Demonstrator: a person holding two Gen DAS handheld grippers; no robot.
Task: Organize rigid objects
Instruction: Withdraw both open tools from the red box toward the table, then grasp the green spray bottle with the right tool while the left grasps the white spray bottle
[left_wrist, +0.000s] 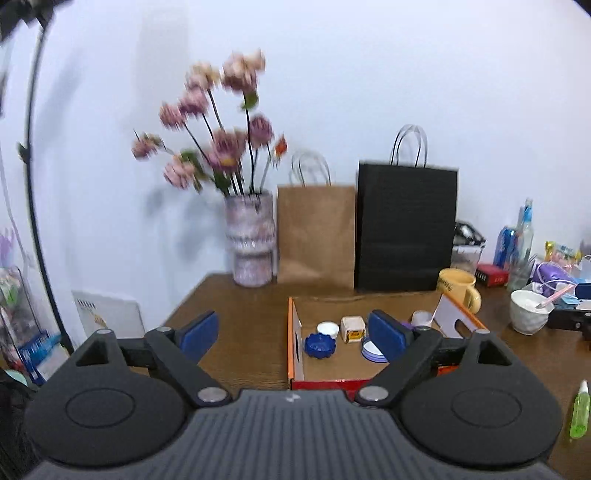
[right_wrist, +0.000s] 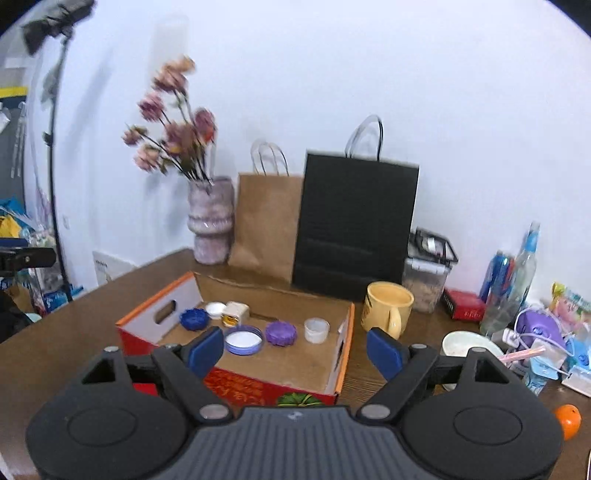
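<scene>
Both the left gripper and the right gripper are held spread apart and empty above the table. Lids and small jars are gathered inside the cardboard box: a blue lid, a purple lid, a white cup. A yellow mug stands just beside the box, with paper bags and a vase behind.

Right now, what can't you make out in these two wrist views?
- Purple lid: in the left wrist view the left gripper's right finger hides most of it.
- Flowers: motion-blurred in both views.
- Print on the red box front: partly covered by the right gripper, too blurred to read.
- White bowl: contents hidden behind the right gripper's linkage.
- Small tan box: label too small.
</scene>
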